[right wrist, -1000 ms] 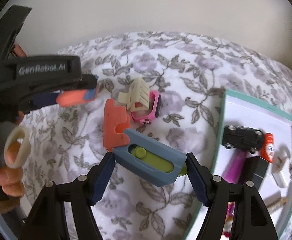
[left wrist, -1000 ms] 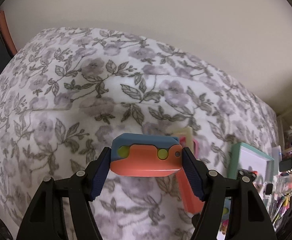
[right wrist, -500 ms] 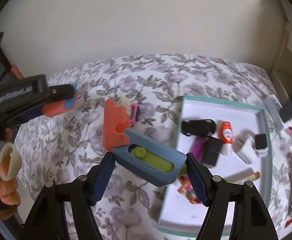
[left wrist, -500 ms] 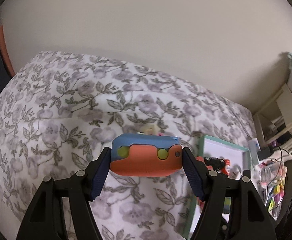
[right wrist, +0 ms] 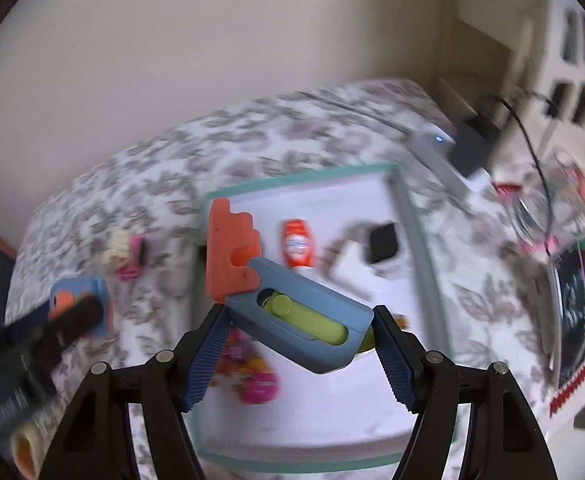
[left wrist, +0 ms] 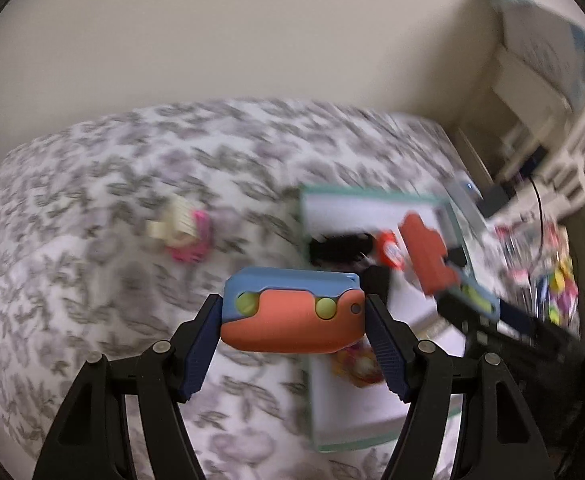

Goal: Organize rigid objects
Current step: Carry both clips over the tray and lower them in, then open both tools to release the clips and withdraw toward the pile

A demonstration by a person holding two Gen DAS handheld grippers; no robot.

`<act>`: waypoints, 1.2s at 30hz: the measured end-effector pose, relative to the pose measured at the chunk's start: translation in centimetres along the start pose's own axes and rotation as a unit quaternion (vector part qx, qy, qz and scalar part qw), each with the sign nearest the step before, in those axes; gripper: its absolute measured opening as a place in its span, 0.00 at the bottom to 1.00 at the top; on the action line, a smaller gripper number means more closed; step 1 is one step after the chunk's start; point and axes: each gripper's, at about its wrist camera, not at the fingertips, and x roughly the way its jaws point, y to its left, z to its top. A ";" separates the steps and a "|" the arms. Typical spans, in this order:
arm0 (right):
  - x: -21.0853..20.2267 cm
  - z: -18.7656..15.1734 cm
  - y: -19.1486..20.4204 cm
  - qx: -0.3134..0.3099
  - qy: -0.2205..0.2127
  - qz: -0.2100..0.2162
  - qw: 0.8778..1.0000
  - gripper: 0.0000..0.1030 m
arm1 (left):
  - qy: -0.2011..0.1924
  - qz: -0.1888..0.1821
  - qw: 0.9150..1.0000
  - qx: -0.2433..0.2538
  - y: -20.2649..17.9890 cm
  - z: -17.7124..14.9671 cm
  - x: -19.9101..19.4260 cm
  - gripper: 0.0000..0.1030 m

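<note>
Risk check, both views motion-blurred, so fine detail is uncertain.

Left hand-held gripper is clamped on an orange-and-blue toy, pinched end to end between its blue pads, in the air above the bed. Right hand-held gripper is closed on a blue toy knife with a green slider and an orange blade sticking out up-left, over the tray. Tray sits on the bed's right part and holds a black car, a red tube, a black block and other small bits. A cream-and-pink toy lies on the bed, left of the tray.

Judged hazards:
- Knife is gripped at a slant across its handle, with the blade overhanging. It could pivot in the pads and land half on the rim.
- Toy is held by its short rounded ends. Slip is possible if squeeze eases during the swing.
- The two grippers are near each other by the tray's left side and could collide on descent.
- Tray rests on soft bedding. A hard set-down may tip it and shift what it holds.
- Releasing high could knock the tube or car.
</note>
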 end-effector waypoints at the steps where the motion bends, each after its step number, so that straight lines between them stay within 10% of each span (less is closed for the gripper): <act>1: 0.2 0.0 -0.5 0.004 0.003 -0.005 1.000 0.72 | 0.008 -0.003 1.000 0.007 -0.8 -0.3 0.6 0.70; 36: 5.1 -1.0 -2.8 0.004 0.068 -0.036 0.997 0.73 | 0.052 -0.015 0.994 0.091 -6.9 -3.5 6.3 0.77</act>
